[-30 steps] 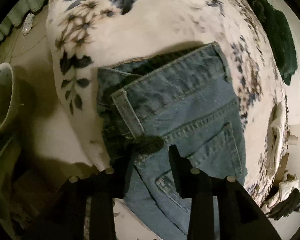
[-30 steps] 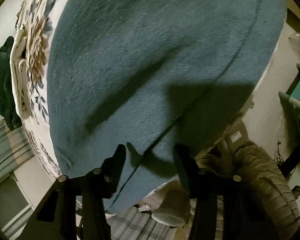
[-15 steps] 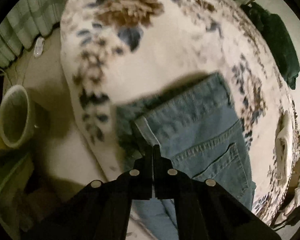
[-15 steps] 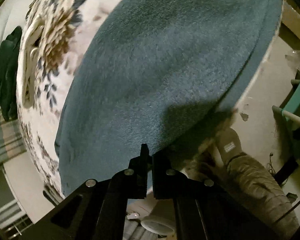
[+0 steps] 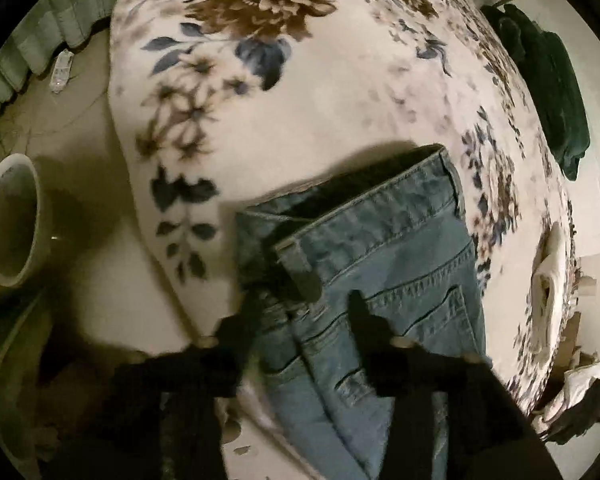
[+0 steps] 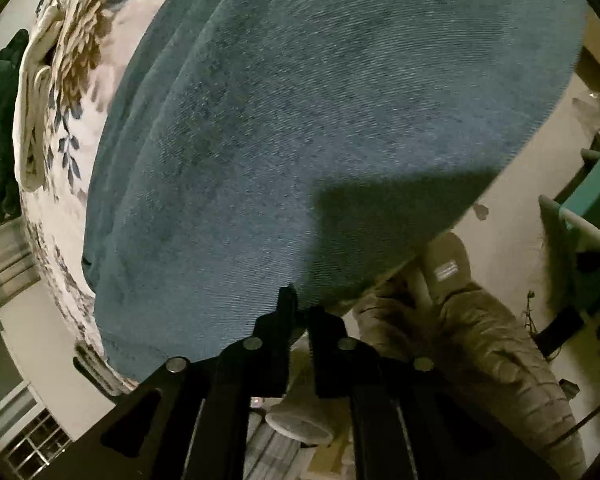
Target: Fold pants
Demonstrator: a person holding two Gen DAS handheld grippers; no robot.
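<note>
Blue jeans (image 5: 384, 264) lie on a floral blanket (image 5: 300, 120) on a bed. In the left wrist view I see the waistband, a belt loop and a back pocket. My left gripper (image 5: 306, 304) is open, its fingers either side of the waistband's near corner, not holding it. In the right wrist view a broad leg panel of the jeans (image 6: 320, 120) fills the frame, lifted at its near edge. My right gripper (image 6: 302, 306) is shut on that near edge of the denim.
A round bin (image 5: 10, 220) stands on the floor left of the bed. Dark green cloth (image 5: 548, 92) and a white garment (image 5: 552, 280) lie at the bed's far side. A person's slippered foot (image 6: 448, 264) and padded leg are below the right gripper.
My left gripper was open, shut half a second ago, and is open again over the waistband. My right gripper closed on the leg's edge and stays shut, with the denim raised.
</note>
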